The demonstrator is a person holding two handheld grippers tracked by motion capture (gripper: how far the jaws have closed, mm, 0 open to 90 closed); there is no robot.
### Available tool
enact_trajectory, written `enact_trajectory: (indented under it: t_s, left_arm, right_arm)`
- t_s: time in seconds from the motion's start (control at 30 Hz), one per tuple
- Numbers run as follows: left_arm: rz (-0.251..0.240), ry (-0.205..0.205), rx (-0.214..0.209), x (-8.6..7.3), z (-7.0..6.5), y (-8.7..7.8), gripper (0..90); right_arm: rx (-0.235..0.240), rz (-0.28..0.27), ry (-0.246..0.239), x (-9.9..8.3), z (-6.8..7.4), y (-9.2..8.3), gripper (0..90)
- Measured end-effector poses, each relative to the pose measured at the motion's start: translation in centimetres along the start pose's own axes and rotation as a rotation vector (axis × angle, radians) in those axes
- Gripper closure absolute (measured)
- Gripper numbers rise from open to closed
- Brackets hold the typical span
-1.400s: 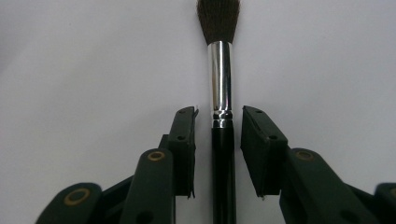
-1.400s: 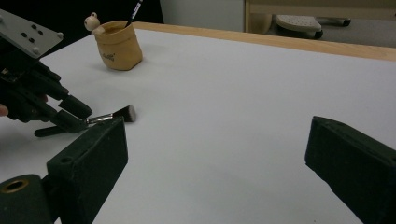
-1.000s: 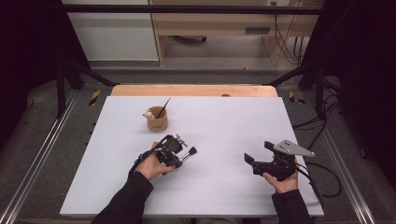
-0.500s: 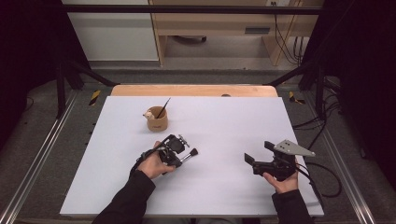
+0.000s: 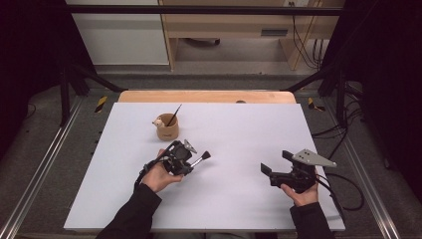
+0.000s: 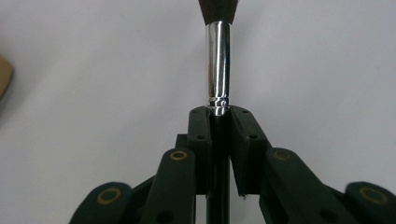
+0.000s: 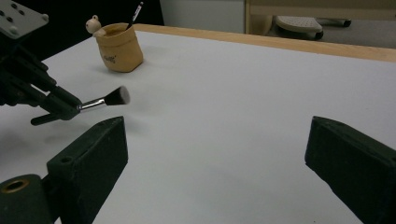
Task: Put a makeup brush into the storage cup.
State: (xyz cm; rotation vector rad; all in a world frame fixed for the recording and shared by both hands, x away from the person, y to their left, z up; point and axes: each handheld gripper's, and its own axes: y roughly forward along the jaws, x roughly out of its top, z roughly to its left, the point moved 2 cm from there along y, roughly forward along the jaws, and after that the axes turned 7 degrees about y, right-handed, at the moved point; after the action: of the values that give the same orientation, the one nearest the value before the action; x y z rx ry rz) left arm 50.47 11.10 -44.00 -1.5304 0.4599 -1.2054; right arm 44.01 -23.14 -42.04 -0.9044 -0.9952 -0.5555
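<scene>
Only one mark could be writing: a small dark print on the front of the pouch (image 7: 119, 51), too small to read in the right gripper view. No brand or label shows on the brush (image 6: 218, 65) or on either gripper.

In the left gripper view the left gripper (image 6: 219, 116) has its jaws pressed together on the brush's black handle, gripping just behind the shiny metal ferrule; the jaws have just been closing onto it. The brush's long axis runs straight out along the jaws, with the ferrule and then the dark bristles beyond the tips. In the high view the left gripper (image 5: 191, 162) holds the brush (image 5: 201, 158) low over the white table (image 5: 239, 124), slightly left of the middle, with the bristle end pointing right and a little away from the person. The right gripper view shows the same brush (image 7: 109, 99) lying nearly level, its flat-cut bristle head slightly raised and a faint shadow on the table under it.

The pouch (image 5: 167, 128) stands upright farther from the person than the left gripper, near but apart from it. A thin dark stick (image 5: 174, 115) leans out of it, and a small pale figure sits at its rim.

The right gripper (image 5: 271, 173) rests at the right of the table, well apart from the brush, its jaws spread wide with nothing between them.
</scene>
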Motion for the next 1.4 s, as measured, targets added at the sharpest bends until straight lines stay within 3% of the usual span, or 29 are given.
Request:
enact_trajectory:
  t_s: [0.43,1.03,1.4]
  left_arm:
    - [-0.225,-0.066,0.073,-0.4,-0.3,-3.4,79.0]
    - [-0.461,-0.156,0.179,-0.9,1.1,-6.9,79.0]
    - [-0.553,-0.237,0.251,-0.8,2.5,-8.4,79.0]
  right_arm:
    - [0.000,-0.003,0.002,0.0,0.0,-0.1,6.4]
    - [0.002,-0.005,0.003,0.0,0.0,-0.1,6.4]
    - [0.004,-0.003,-0.001,0.0,0.0,0.0,6.4]
